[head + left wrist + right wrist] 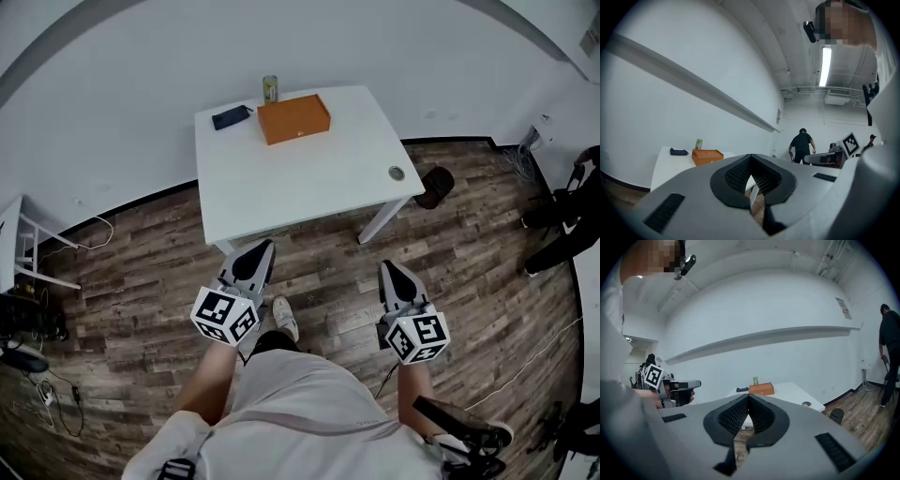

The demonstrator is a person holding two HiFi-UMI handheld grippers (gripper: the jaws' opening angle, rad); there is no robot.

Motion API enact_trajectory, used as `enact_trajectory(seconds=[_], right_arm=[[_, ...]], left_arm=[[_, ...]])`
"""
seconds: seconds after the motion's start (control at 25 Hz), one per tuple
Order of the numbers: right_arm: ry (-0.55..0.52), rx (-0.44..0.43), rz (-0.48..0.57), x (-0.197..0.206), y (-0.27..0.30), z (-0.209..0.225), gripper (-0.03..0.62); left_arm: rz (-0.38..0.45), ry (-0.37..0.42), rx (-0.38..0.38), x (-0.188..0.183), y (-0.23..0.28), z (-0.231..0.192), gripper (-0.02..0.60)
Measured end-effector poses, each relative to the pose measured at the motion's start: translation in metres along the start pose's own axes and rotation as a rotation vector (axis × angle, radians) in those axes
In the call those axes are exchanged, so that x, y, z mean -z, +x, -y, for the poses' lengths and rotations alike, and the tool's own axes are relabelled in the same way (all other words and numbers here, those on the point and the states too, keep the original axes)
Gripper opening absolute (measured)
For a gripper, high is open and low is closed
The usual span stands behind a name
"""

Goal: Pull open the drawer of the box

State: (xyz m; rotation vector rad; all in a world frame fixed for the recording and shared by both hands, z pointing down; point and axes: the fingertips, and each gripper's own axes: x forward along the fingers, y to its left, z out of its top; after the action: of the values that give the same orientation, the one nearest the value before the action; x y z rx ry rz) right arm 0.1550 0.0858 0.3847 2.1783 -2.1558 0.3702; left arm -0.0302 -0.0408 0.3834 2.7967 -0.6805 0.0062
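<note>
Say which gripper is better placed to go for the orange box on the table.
Left, narrowly. Both are shut, empty and short of the table, but the left gripper is nearer the orange box than the right gripper.

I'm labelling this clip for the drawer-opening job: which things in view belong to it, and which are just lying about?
Job: orange box; white table it sits on; left gripper and right gripper, both shut and empty.
Lying about: dark pouch; can; black bin on the floor.
</note>
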Motion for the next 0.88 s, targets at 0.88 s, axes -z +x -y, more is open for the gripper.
enact_trajectory(seconds=[0.88], right_arm=[[-0.028,-0.133,-0.042,-0.057,0.236,0.034,0.002]], left_arm=[[-0.011,0.001,-0.159,-0.048,0.117,-0.161,0.009]])
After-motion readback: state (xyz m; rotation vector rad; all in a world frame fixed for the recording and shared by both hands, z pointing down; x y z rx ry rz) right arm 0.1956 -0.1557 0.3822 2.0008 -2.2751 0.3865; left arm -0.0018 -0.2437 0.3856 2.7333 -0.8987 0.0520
